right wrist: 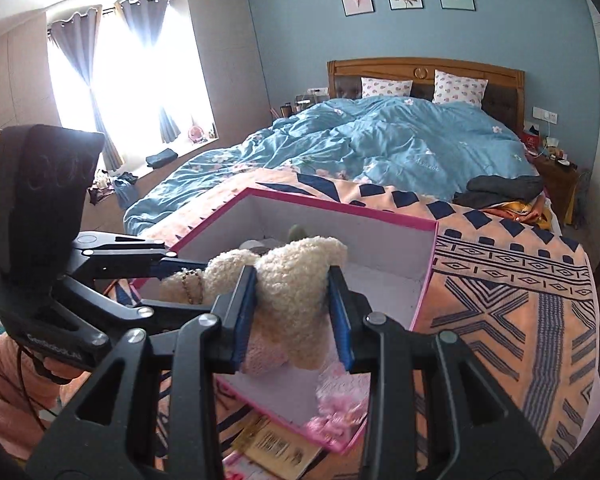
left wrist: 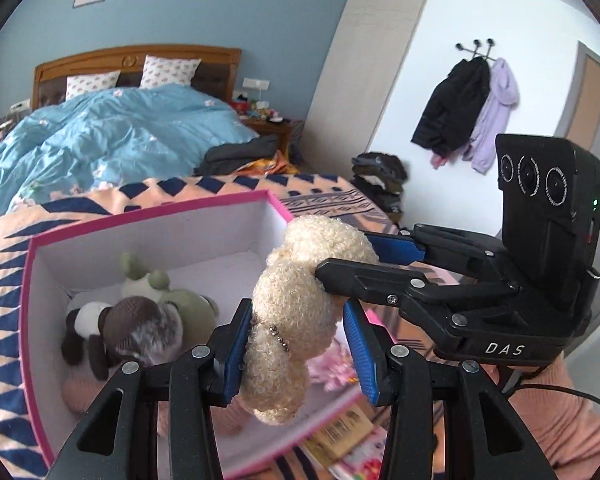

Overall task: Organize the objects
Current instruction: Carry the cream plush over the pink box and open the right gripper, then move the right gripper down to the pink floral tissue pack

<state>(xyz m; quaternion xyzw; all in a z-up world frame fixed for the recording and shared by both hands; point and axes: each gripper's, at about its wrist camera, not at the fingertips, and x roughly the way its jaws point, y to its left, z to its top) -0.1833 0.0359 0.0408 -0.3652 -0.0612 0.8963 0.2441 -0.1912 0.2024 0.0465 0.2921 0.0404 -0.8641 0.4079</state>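
I hold the cream plush (left wrist: 296,312) with both grippers above the pink box (left wrist: 32,280) on the bed. My left gripper (left wrist: 296,344) pinches its lower part, and my right gripper (right wrist: 294,312) pinches its other end. Other toys (left wrist: 140,320) lie inside the box.

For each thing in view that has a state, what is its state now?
Cream plush dog: held in the air over the box by both grippers.
Left gripper: shut on the dog.
Right gripper: shut on the dog.
Pink box: open, plush toys inside.
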